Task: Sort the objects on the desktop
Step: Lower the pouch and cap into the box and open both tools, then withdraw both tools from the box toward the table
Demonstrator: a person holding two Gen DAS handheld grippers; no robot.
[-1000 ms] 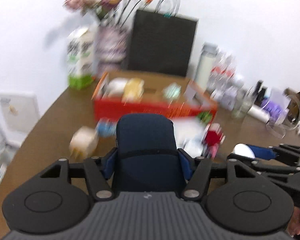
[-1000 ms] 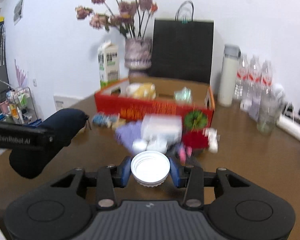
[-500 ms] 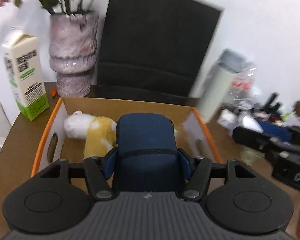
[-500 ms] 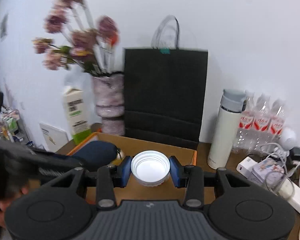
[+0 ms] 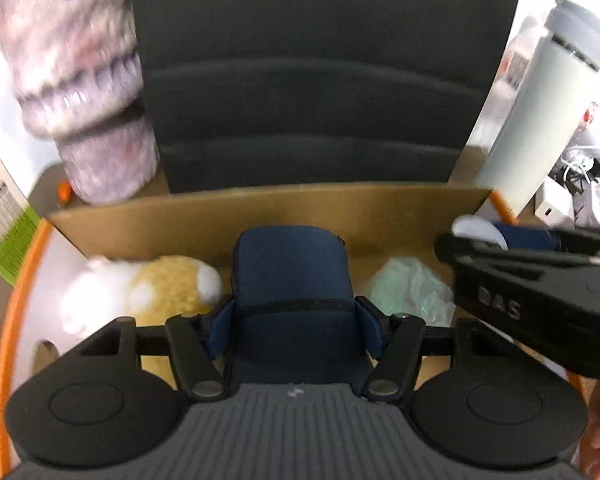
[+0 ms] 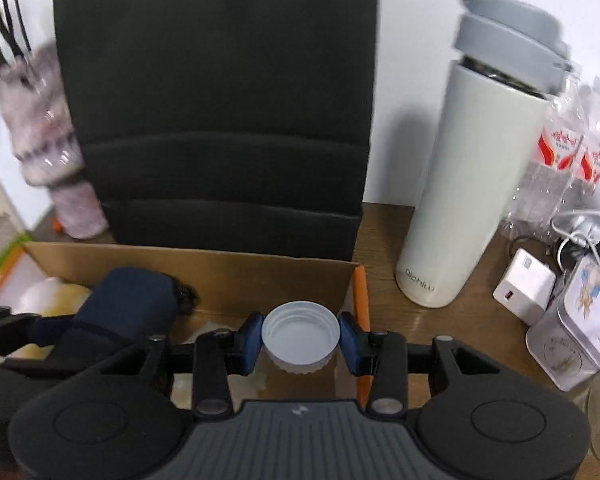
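Brown surface [image 6: 384, 224] runs upper right behind the cardboard box [image 5: 300, 208]. Left claw [image 5: 294, 312] is clamped on the navy pouch [image 5: 292, 268], frame centre, above the box: soft, light, squashes, so grip mid-body. Right claw [image 6: 300, 338] pinches the white cap [image 6: 300, 332] by its rim (stiff, light, probably slippery). Half a second ago both hung farther back; now the box interior fills the lower frame.

A dark blue zip pouch [image 5: 292, 280] is held up over the open cardboard box [image 5: 340, 208]. A white plastic lid [image 6: 300, 334] is held open side up over the box's right end. A fluffy yellow-and-white toy [image 5: 140, 292] and a crumpled green bag [image 5: 412, 292] are seen lying inside the box.
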